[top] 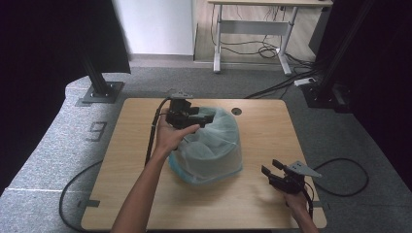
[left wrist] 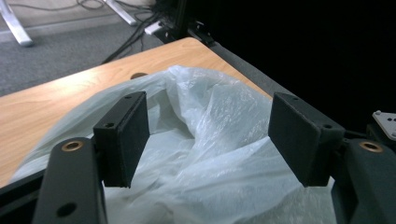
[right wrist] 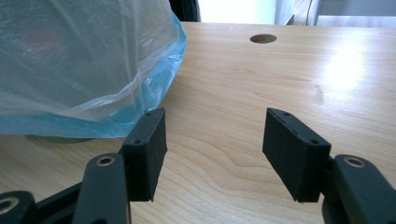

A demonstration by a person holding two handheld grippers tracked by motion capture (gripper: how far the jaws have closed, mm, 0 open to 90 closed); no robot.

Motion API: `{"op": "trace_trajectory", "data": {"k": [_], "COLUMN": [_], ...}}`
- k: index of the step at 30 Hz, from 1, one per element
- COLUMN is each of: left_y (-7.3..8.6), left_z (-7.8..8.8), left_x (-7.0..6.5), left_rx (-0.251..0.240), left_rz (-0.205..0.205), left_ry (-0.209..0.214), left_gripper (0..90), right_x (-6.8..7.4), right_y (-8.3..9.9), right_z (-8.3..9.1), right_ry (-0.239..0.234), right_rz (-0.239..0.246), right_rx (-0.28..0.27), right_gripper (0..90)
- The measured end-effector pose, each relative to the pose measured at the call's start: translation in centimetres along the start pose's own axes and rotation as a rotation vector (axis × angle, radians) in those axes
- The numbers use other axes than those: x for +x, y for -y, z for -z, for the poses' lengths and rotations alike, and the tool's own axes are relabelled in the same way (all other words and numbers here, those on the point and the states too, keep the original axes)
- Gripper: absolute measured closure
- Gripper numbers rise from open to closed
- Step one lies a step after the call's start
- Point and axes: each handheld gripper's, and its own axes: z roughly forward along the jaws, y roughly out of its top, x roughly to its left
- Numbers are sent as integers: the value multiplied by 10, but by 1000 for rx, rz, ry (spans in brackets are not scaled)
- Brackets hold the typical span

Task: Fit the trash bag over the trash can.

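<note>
A pale, see-through plastic bag (top: 214, 145) with a blue hem covers a round bin in the middle of the wooden table (top: 267, 131). My left gripper (top: 206, 119) hovers at the bag's back left top, held in a hand. Its jaws stand open; in the left gripper view (left wrist: 210, 135) the crumpled bag (left wrist: 205, 93) lies beyond and under them, and the pads touch nothing. My right gripper (top: 271, 168) is low over the table's front right, open and empty. In the right gripper view (right wrist: 212, 149) the bag (right wrist: 70, 60) sits to the left of its jaws, apart from them.
A round cable hole (top: 236, 111) is in the table behind the bag, also seen as the hole (right wrist: 263, 38). Black post bases (top: 100, 91) stand on the grey carpet behind the table. A desk frame (top: 252, 26) and floor cables lie farther back.
</note>
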Motion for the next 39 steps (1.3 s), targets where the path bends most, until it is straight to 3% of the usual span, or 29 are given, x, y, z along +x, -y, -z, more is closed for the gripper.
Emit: {"op": "trace_trajectory", "data": {"k": [4, 12, 18, 26, 29, 39], "left_y": [1, 2, -4, -6, -4, 1], "left_z": [-10, -21, -39, -62, -70, -88], "left_x": [3, -1, 0, 1, 0, -1], "left_rx": [29, 97, 178, 275, 314, 393], "left_rz": [3, 0, 9, 7, 3, -11], "left_ry": [-16, -8, 9, -33, -72, -77], "left_gripper": [288, 285, 291, 314, 337, 337], "right_x": [-2, 1, 3, 3, 3, 3], "right_y": [0, 0, 0, 0, 0, 1], "right_z": [2, 1, 1, 1, 0, -1], "right_ry": [2, -3, -4, -5, -5, 0], "right_rz": [-10, -3, 0, 10, 11, 16], "right_rx": [-6, -3, -2, 1, 3, 9], "right_gripper": [389, 388, 388, 388, 388, 389]}}
